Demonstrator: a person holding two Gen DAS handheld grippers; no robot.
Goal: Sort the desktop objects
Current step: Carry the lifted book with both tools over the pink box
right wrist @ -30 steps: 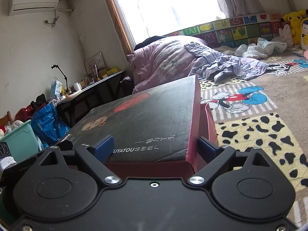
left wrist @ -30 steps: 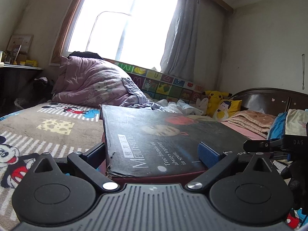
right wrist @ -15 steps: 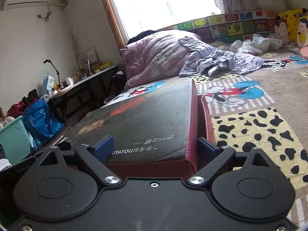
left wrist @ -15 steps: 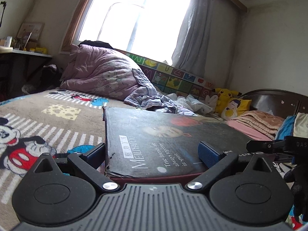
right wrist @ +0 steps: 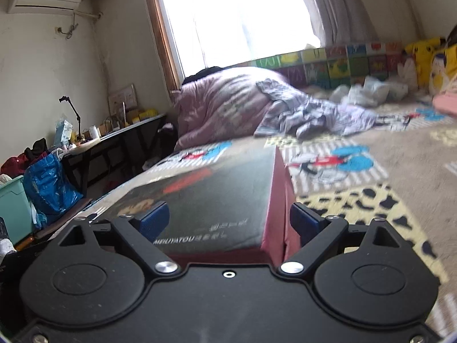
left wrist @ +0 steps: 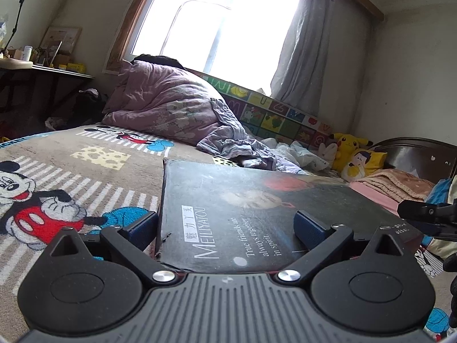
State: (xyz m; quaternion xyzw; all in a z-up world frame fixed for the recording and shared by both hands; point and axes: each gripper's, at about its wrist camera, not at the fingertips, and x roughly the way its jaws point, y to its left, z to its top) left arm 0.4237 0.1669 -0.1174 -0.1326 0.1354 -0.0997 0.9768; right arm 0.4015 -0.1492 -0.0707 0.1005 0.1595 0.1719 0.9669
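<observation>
Dark, glossy-lidded flat cardboard box (left wrist: 257, 214) with a red base is hanging over the cartoon-print bedspread (left wrist: 85, 171), both tongs clamping it: left gripper (left wrist: 225, 225) and right gripper (right wrist: 228, 223) each pinching a corner. Sorting is looking barely begun; contents, destination and underside are staying hidden, and the right view is blurring.

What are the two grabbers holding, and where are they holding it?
Both hold one big dark box. The left gripper clamps one corner of its lid, and the right gripper clamps the corner with the red side.
</observation>
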